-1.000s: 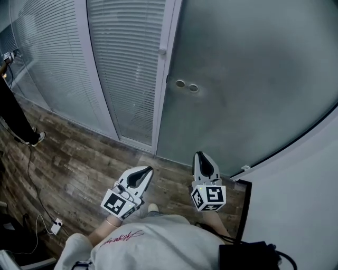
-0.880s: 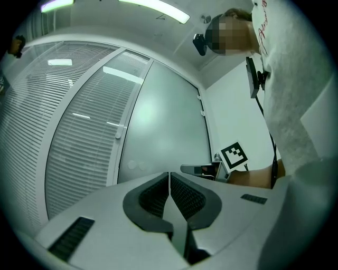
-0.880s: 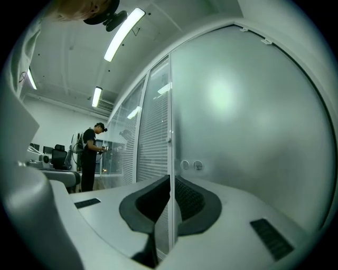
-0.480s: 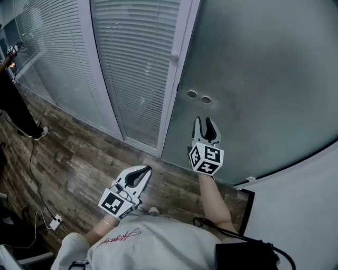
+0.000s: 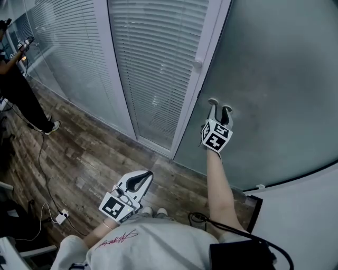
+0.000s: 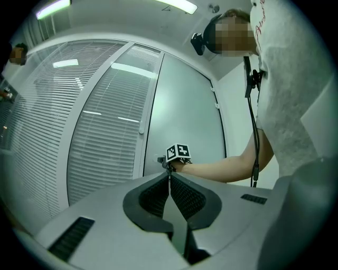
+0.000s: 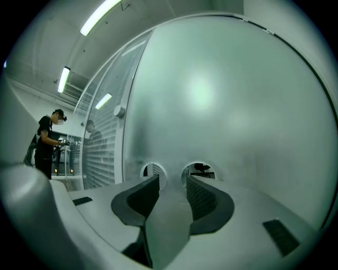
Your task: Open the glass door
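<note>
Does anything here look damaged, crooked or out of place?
The glass door has two round holes near its left edge, and no handle shows there. A loose cable lies on the wooden floor. Nothing looks broken or spilled.

Cool, even indoor light; strongly curved edges

Light is given by ceiling strips (image 7: 100, 15), and a soft glare is thrown on the frosted door (image 7: 203, 92). Both gripper views are bent and darkened to black at their round edges.
</note>
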`<state>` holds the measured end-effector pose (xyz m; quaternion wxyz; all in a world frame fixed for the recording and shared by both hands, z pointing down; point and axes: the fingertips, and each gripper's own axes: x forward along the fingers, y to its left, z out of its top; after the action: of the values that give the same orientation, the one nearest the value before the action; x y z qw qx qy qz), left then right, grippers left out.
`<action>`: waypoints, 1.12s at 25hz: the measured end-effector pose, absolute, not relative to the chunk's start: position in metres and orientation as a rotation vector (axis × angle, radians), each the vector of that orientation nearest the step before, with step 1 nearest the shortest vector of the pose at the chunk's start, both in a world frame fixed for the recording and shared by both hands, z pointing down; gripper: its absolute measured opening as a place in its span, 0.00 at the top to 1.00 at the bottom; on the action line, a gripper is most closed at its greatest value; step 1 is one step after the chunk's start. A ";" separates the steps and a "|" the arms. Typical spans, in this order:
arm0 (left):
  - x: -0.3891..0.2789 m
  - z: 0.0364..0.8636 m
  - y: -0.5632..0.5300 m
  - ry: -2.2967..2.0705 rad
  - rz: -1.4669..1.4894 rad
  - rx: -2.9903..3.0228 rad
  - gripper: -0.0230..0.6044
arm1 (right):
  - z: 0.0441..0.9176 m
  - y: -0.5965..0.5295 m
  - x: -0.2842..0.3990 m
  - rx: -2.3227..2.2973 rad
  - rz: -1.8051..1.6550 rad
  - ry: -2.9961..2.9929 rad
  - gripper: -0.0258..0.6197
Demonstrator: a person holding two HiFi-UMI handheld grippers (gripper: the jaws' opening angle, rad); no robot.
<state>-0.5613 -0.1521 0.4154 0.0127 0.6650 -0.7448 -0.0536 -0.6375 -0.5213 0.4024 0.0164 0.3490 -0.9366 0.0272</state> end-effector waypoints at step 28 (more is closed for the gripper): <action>-0.566 0.404 -0.146 -2.271 -0.201 2.176 0.92 | 0.395 -0.517 -0.636 1.217 -0.002 -2.867 0.76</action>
<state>-0.5656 -0.1463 0.4042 -0.0049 0.6904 -0.7206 -0.0638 -0.6362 -0.5165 0.3948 0.0132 0.3907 -0.9204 -0.0006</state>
